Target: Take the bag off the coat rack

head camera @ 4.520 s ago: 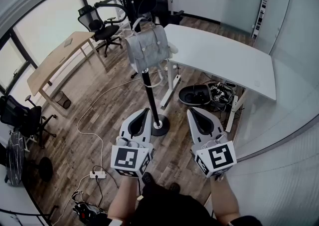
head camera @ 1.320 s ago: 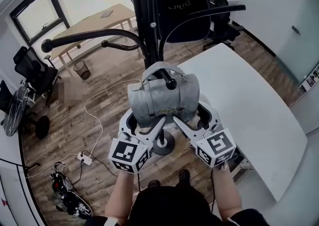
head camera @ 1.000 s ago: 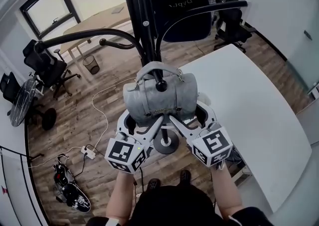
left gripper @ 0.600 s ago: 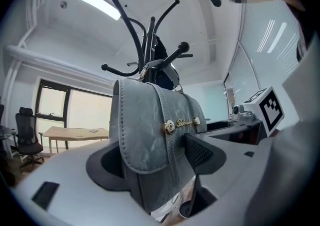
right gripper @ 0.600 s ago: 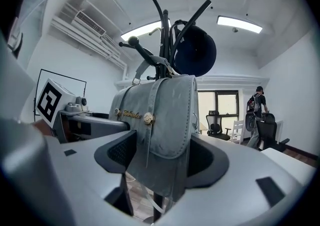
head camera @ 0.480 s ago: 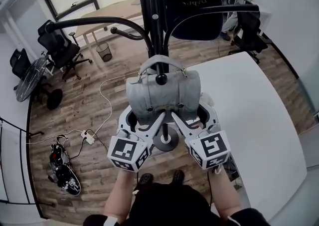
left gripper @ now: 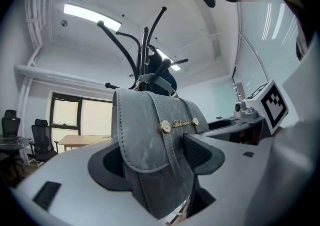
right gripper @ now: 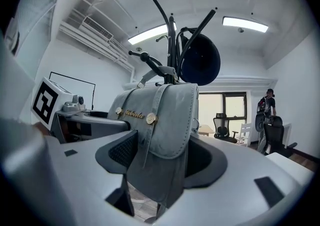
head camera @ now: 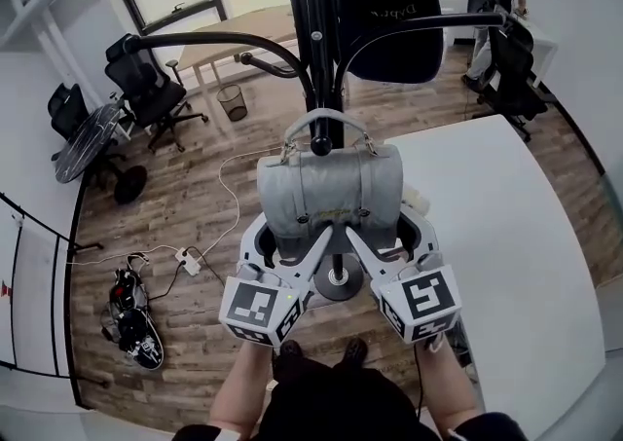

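Two grippers, my left [head camera: 292, 239] and right [head camera: 384, 238], stand wide with jaws closing, each with a lower end of the bag [head camera: 329, 191] between them. The black coat rack [head camera: 313, 30] carries it on a peg by its curved handle [head camera: 326, 118]. It's grey, boxy and flapped, with gold studs [left gripper: 165, 126] and gold lettering. Around it I see wood-plank floor [head camera: 185, 205], a white table [head camera: 516, 235], a wooden desk [head camera: 234, 35], an office chair [head camera: 146, 89] and a power strip [head camera: 185, 261].
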The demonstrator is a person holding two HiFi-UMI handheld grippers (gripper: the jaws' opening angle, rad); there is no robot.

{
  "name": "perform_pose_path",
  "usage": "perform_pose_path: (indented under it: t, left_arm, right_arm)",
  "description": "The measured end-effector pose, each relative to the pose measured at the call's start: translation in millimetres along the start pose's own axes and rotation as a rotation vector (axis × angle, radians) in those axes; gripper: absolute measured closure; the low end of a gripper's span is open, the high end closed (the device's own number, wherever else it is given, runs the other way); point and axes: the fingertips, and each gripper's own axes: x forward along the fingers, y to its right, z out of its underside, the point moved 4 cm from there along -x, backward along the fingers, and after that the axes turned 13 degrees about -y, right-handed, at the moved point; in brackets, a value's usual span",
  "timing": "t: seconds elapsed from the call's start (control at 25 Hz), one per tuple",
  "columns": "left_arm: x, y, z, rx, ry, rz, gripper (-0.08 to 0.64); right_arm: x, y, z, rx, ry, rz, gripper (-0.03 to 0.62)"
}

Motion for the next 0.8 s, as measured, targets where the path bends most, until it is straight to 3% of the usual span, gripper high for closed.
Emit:
perform_pose_path:
  t: [0.36,0.8]
  left_arm:
    - [-23,5,-16,0.052,0.059,0.019,0.230]
    - [-63,2,-12,0.088,0.125,0.151,0.230]
  right_arm:
    - [-21,-16,-14,-0.005,0.048,0.047,0.302]
    - [-50,-65,-14,0.004,0.057,0.191,0.300]
